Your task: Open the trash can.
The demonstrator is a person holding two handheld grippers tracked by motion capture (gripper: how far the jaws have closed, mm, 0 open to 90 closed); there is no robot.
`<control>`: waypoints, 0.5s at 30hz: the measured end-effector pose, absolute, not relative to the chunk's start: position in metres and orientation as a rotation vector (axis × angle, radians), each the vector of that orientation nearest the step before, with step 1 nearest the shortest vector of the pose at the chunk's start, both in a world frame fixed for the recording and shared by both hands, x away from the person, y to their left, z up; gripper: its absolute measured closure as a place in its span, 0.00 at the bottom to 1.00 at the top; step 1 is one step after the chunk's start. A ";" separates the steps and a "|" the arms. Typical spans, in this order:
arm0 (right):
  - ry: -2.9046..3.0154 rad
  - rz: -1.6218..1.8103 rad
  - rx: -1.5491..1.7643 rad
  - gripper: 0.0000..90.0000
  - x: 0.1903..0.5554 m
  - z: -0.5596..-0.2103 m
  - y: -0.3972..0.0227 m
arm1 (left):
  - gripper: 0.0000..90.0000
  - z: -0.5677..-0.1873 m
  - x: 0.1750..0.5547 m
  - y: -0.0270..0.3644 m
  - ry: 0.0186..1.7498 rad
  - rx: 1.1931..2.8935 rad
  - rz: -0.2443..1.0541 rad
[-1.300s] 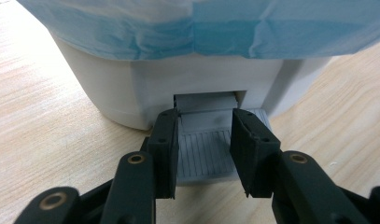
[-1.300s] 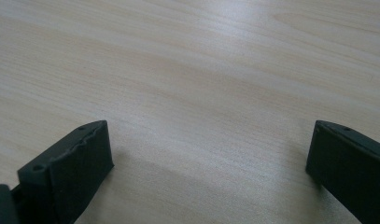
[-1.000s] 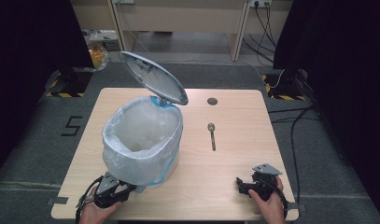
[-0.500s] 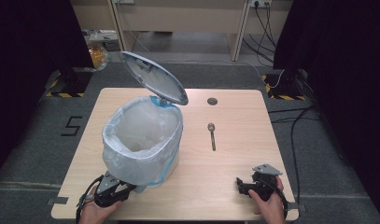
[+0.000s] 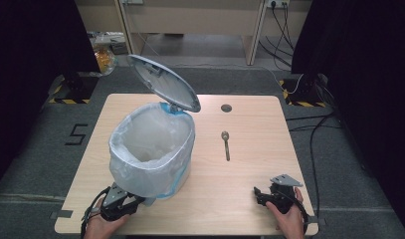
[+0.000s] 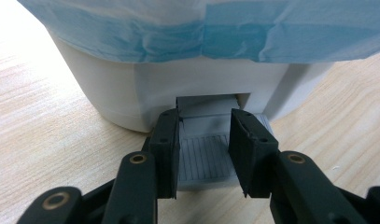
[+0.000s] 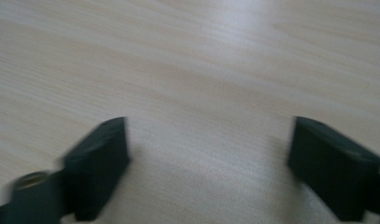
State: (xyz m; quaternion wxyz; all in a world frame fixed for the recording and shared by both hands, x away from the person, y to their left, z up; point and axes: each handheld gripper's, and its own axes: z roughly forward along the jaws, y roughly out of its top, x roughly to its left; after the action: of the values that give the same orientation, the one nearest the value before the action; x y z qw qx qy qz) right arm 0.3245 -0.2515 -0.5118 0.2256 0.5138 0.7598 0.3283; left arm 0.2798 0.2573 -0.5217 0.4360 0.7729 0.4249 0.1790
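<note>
A white pedal bin point(image 5: 150, 149) lined with a pale blue bag stands on the left half of the wooden table point(image 5: 259, 124), its grey lid point(image 5: 162, 82) tipped up and back. At the bin's near foot my left gripper point(image 5: 121, 201) lies low on the table. In the left gripper view it point(image 6: 206, 122) is shut on the grey ribbed pedal point(image 6: 207, 161), one pad on each side. My right gripper point(image 5: 258, 194) rests near the front right corner. Its jaws point(image 7: 208, 154) stand wide over bare wood and have just been closing, with nothing between them.
A metal spoon point(image 5: 225, 144) lies right of the bin, handle towards me. A small round cable hole point(image 5: 226, 107) sits near the far edge. Cables point(image 5: 314, 129) run over the floor to the right of the table.
</note>
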 end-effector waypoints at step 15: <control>2.007 0.994 1.343 0.17 0.339 -0.480 -0.245 | 0.70 -0.522 0.280 0.257 1.055 1.926 0.452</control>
State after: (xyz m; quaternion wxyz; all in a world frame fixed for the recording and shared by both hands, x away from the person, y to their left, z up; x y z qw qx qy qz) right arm 0.3394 -0.2447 -0.4803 0.2619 0.4963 0.7417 0.3673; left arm 0.2796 0.2569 -0.5217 0.4349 0.7735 0.4239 0.1814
